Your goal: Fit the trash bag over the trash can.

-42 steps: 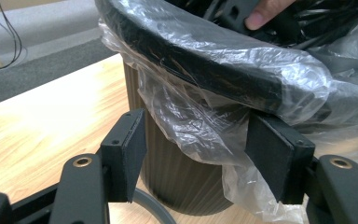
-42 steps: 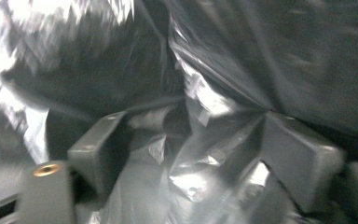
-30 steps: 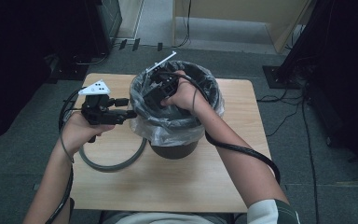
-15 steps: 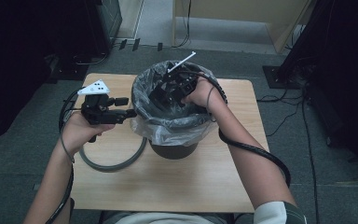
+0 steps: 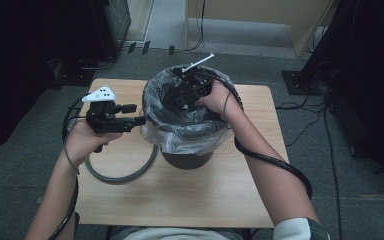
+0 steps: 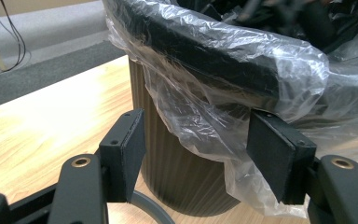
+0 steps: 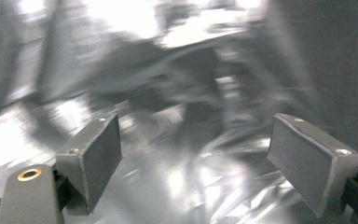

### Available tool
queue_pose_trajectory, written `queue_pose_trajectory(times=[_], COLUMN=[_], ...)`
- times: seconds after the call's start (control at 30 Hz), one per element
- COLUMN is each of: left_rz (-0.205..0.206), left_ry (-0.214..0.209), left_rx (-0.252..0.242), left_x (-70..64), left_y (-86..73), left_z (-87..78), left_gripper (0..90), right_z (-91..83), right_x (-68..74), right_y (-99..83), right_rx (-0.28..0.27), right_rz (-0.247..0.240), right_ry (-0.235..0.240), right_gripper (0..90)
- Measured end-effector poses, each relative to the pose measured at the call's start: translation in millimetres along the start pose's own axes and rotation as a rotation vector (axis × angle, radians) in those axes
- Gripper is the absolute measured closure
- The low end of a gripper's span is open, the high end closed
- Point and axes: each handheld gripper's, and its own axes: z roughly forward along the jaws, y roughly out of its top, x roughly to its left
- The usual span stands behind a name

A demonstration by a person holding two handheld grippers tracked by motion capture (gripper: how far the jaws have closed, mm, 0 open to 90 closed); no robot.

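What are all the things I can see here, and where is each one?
Bin: one, dark ribbed, middle of the table.
Bin bag: one, clear plastic, lining the bin and folded over its rim.
Ring: one, grey, flat on the table left of the bin, partly under it.
Table: one, light wood, on grey carpet.
Cables: several, black, on the floor to the right and at the back.
Left hand-held gripper: one, black with a grey plate on top, jaws open beside the bin's rim.
Right hand-held gripper: one, black, inside the bin, jaws open.
Forearms: two, coming in from the bottom.
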Motion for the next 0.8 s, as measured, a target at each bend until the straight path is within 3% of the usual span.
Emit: queue_pose_trajectory(times=[0.2, 0.3, 0.37, 0.47, 0.57, 0.67, 0.8], left_rz=[0.006, 0.009, 0.006, 0.006, 0.001, 0.003, 0.003], left_ry=[0.003, 0.005, 0.004, 0.007, 0.008, 0.010, 0.009], left_rx=[-0.002, -0.004, -0.007, -0.012, -0.016, -0.014, -0.012], left_x=[-2.5, -2.1, -1.2, 0.6, 1.2, 0.9, 0.9], left_y=[0.2, -0.2, -0.5, -0.7, -0.8, -1.0, -1.2], left_z=[1.2, 0.6, -0.4, -2.5, -3.6, -3.7, -3.4], left_gripper=[36.6, 36.5, 36.4, 36.4, 36.4, 36.4, 35.9], right_z=[6.4, 15.9, 23.3, 29.1, 26.5, 14.8, -6.5], right_x=[24.3, 32.2, 36.7, 38.9, 37.1, 31.7, 21.5], right_y=[-6.9, -9.7, -11.4, -12.8, -11.9, -6.1, 1.4], right_rx=[0.088, 0.103, 0.075, 0.082, 0.066, 0.026, -0.017], right_rz=[-0.189, -0.206, -0.172, -0.137, -0.144, -0.172, -0.179], right_ry=[0.120, 0.179, 0.206, 0.258, 0.253, 0.190, 0.189], right_gripper=[21.0, 21.2, 19.5, 20.5, 18.1, 19.8, 19.9])
